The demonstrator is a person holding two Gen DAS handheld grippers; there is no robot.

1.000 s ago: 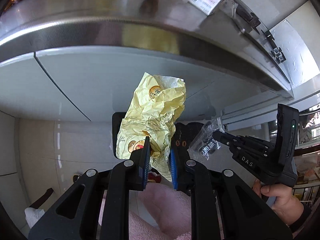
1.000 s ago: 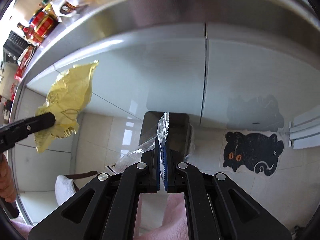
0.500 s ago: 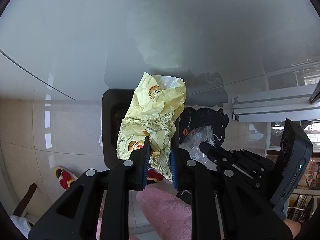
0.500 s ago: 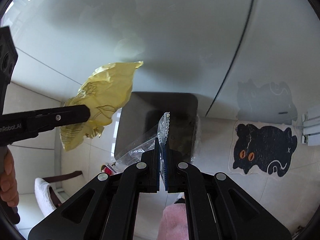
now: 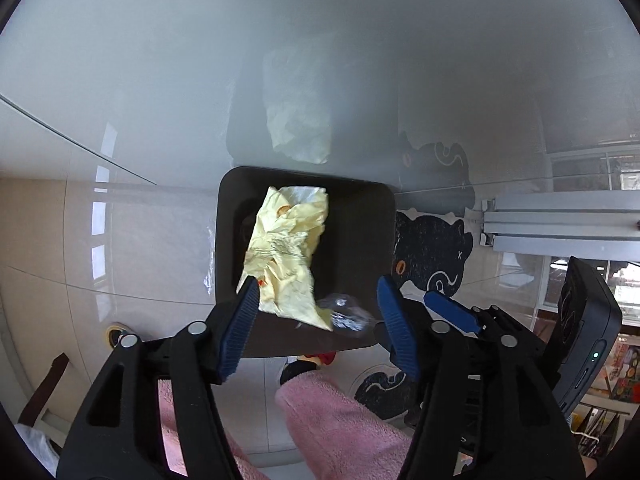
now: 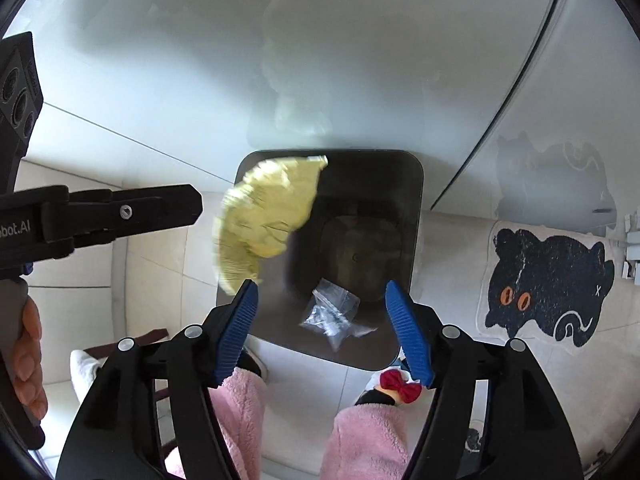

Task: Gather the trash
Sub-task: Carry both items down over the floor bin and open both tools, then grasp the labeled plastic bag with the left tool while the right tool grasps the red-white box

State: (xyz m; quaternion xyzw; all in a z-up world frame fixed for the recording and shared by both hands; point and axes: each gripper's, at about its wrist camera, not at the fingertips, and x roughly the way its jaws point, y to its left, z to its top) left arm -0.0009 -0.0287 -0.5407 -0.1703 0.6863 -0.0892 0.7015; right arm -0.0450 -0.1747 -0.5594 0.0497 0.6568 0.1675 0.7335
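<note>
Trash is dropping into the black bin (image 6: 408, 200) right now: yellow wrapper (image 5: 286, 256) and clear plastic bag (image 6: 334, 312) are both falling loose over its mouth. Left gripper (image 5: 316, 316) and right gripper (image 6: 322, 320) are both gaping wide, gripping nothing. Next move, I'm guessing, is heading off to find more litter.

I count one black bin (image 6: 416, 184), one yellow wrapper (image 6: 264, 216), one clear plastic bag (image 6: 334, 312), one cat-shaped mat (image 6: 548, 276) at right, and my two wide-spread grippers (image 5: 316, 316) (image 6: 322, 316).
</note>
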